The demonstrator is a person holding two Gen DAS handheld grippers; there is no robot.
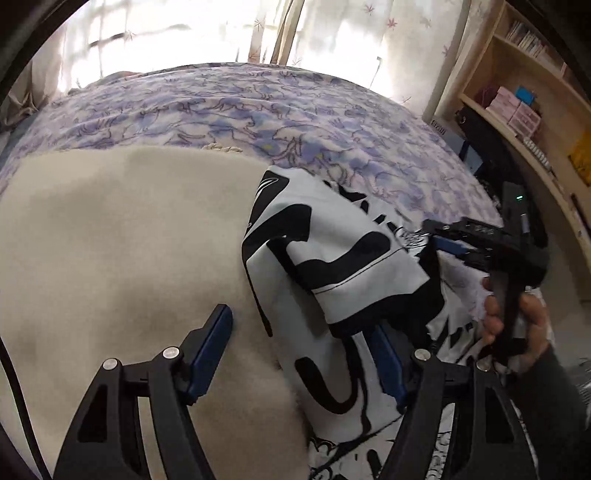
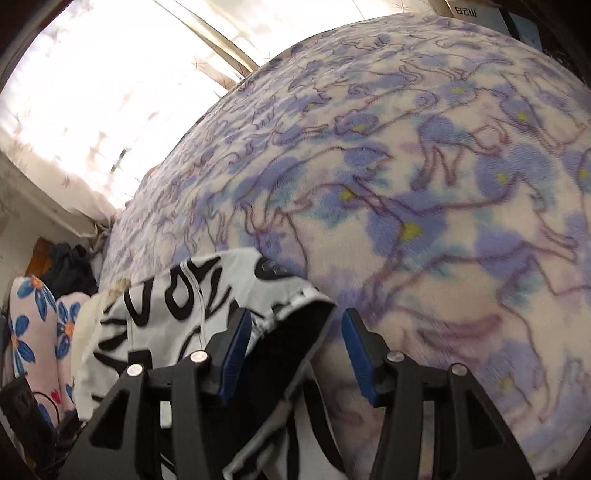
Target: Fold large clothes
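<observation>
A white garment with bold black print (image 1: 332,254) lies bunched on the bed, partly over a cream fleece cloth (image 1: 129,240). My left gripper (image 1: 299,350) is open, its jaws wide apart, the garment's folded edge lying between them and over the right finger. My right gripper (image 2: 291,350) is open, with the garment's black-lined edge (image 2: 295,332) lying loose between its blue pads (image 2: 234,354). In the left wrist view the right gripper (image 1: 443,236) sits at the garment's right side, held by a hand (image 1: 524,325).
A bedspread with purple and blue flowers (image 2: 424,184) covers the bed (image 1: 258,107). Curtained windows (image 1: 184,29) stand behind. A wooden shelf with boxes (image 1: 517,110) is to the right. A flowered pillow (image 2: 33,325) lies at the left.
</observation>
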